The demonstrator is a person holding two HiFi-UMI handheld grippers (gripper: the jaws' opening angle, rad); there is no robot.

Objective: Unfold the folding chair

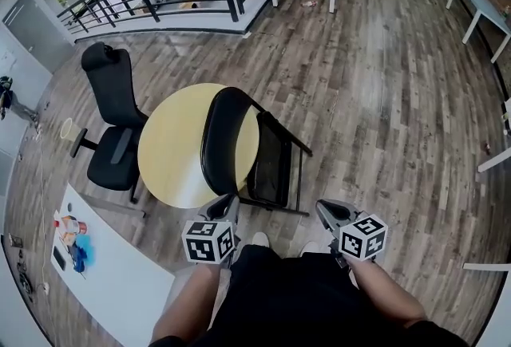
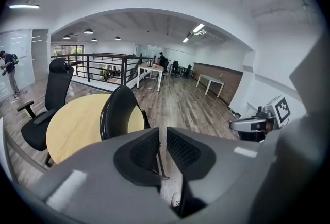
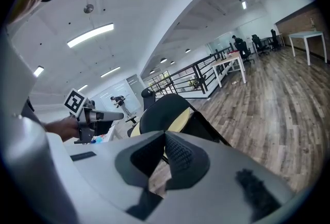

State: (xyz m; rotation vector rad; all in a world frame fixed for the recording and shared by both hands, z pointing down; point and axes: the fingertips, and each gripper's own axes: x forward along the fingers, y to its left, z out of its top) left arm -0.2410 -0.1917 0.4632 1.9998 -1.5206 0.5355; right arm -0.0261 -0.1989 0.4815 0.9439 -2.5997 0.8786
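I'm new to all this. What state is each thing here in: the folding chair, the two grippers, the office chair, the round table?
Folding chair: standing on the floor, legs apart, seat seemingly tipped up rather than flat.
Left gripper: jaws a narrow gap apart, nothing between them.
Right gripper: jaws shut, holding nothing.
Office chair: upright, nobody on it.
Round table: upright, right behind the folding chair.

My head view looks steeply down from above onto the folding chair (image 1: 219, 138) and round surface (image 1: 172, 150). The left claw (image 2: 162, 138) and right claw (image 3: 165, 140) cameras sit just behind their jaws, facing out across the room. Both share that chair, seemingly near.
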